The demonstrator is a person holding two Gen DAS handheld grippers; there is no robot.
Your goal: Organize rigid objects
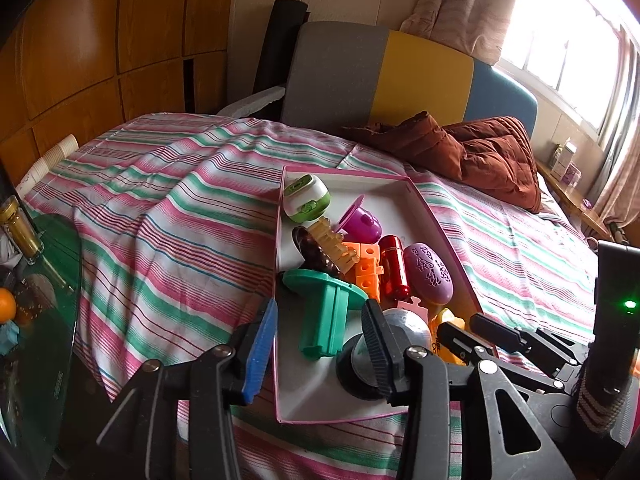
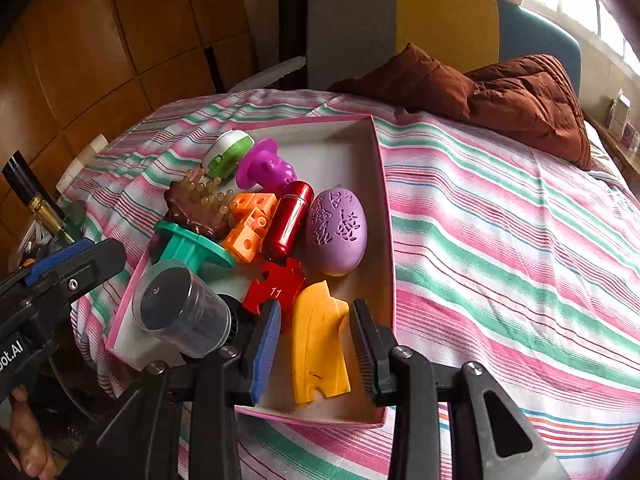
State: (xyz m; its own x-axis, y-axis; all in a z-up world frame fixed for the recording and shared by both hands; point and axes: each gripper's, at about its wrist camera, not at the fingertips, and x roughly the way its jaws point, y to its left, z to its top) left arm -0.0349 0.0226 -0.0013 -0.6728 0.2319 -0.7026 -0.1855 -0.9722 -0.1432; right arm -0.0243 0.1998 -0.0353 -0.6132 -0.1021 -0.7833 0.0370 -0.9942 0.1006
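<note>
A pink-rimmed white box (image 1: pixel 436 216) (image 2: pixel 384 208) on the striped bed holds several toys: a teal piece (image 1: pixel 326 316) (image 2: pixel 188 248), orange blocks (image 1: pixel 366 268) (image 2: pixel 250 220), a red cylinder (image 1: pixel 394 268) (image 2: pixel 290 218), a purple egg (image 1: pixel 428 274) (image 2: pixel 336 232), a red puzzle piece (image 2: pixel 276 286), a yellow piece (image 2: pixel 318 344) and a dark clear-capped jar (image 1: pixel 400 336) (image 2: pixel 184 308). My left gripper (image 1: pixel 322 344) is open over the box's near left corner, straddling the teal piece. My right gripper (image 2: pixel 316 340) is open, with the yellow piece between its fingers.
A brown quilted jacket (image 1: pixel 472 152) (image 2: pixel 500 92) lies at the head of the bed by a grey, yellow and blue headboard (image 1: pixel 380 76). A glass side table (image 1: pixel 44 280) with a bottle (image 1: pixel 18 228) and an orange (image 1: pixel 6 306) stands at the left.
</note>
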